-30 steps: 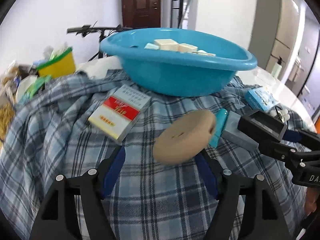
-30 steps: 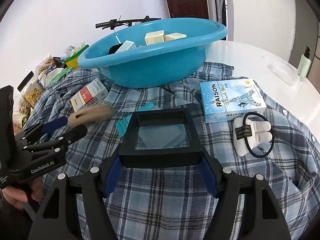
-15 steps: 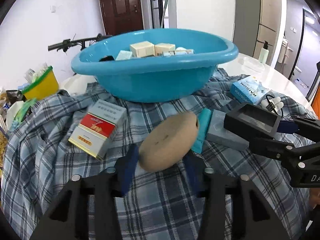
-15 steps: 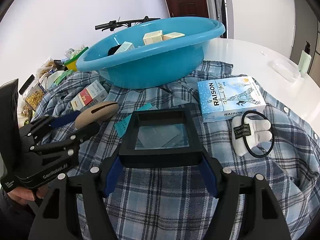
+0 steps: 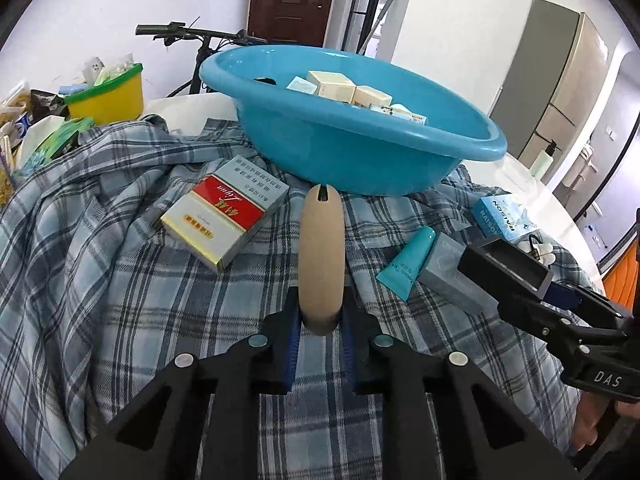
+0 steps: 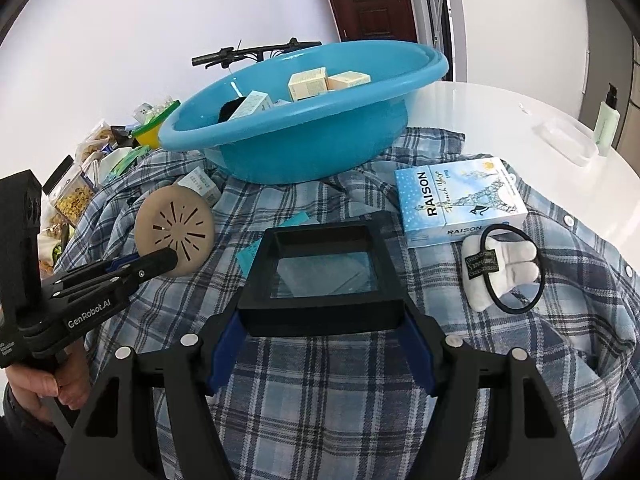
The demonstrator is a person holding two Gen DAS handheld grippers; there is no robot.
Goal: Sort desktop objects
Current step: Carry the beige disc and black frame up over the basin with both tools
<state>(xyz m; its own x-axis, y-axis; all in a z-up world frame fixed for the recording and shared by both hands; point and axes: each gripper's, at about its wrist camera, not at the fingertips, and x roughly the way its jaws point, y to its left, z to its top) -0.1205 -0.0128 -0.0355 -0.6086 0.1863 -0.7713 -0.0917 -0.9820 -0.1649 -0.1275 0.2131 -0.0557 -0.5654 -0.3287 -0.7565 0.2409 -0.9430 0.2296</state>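
A tan round disc with slits (image 5: 322, 248) stands on edge between the blue pads of my left gripper (image 5: 320, 300), which is shut on its flat faces just above the plaid cloth. In the right wrist view the disc (image 6: 174, 234) shows its slitted face at the left gripper (image 6: 160, 260). My right gripper (image 6: 322, 320) is shut on a black square frame box (image 6: 320, 268) with a clear window, held over the cloth. The blue basin (image 5: 360, 160) with several small boxes inside stands behind both.
On the plaid cloth (image 5: 100, 260) lie a red-and-white pack (image 5: 224, 216), a teal tube (image 5: 408, 264), a grey box (image 5: 452, 276), a blue RAISON box (image 6: 460, 200) and a white plush with a black hair tie (image 6: 500, 272). A yellow tub (image 5: 108, 96) stands far left.
The left jaws closed in on the tan disc, which turned from lying tilted to standing edge-on between the pads. The right gripper and its black box stayed put.
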